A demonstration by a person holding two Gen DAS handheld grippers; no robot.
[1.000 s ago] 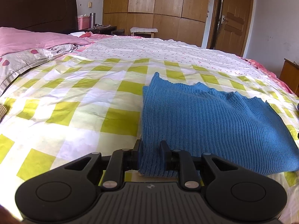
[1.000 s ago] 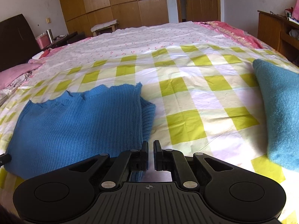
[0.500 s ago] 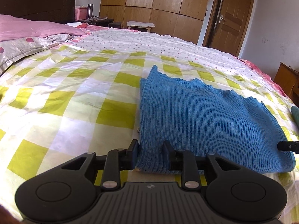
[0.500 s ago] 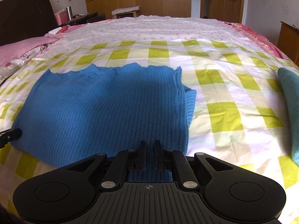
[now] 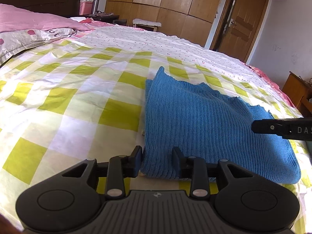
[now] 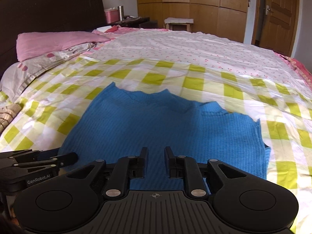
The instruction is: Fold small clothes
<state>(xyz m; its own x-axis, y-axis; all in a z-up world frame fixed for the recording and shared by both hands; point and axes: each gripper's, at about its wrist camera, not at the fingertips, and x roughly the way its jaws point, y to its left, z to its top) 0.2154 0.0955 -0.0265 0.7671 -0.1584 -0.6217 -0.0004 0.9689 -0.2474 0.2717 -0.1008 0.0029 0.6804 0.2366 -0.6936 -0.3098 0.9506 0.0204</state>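
1. Here the blue knit sweater [image 5: 204, 128] lies folded and flat on the bed [image 5: 78, 101], on the sheet with yellow-green and white checks.
2. In the left wrist view the left gripper [image 5: 157, 160] is at 6 o'clock, and its jaws stand apart around the near left corner of the sweater. The knit fills the gap between the two fingers, but it is not pressed, so the gripper is open.
3. In the same view one black finger of the right gripper [image 5: 282, 129] comes in from 3 o'clock and lies over the right part of the sweater.
4. In the right wrist view the right gripper [image 6: 155, 162] is at 6 o'clock above the near edge of the sweater [image 6: 165, 128]. Its jaws have a clear gap between them, with blue knit seen through the gap, so it is open and holds nothing.
5. There the left gripper [image 6: 64, 159] shows at 9 o'clock, at the left corner of the sweater.
6. A pink pillow [image 6: 58, 41] lies at 10 o'clock by the dark headboard [image 6: 48, 9], well apart from the sweater.
7. A wooden wardrobe [image 6: 195, 5] stands at 12 o'clock behind the bed, and a wooden door [image 6: 278, 13] at 1 o'clock.
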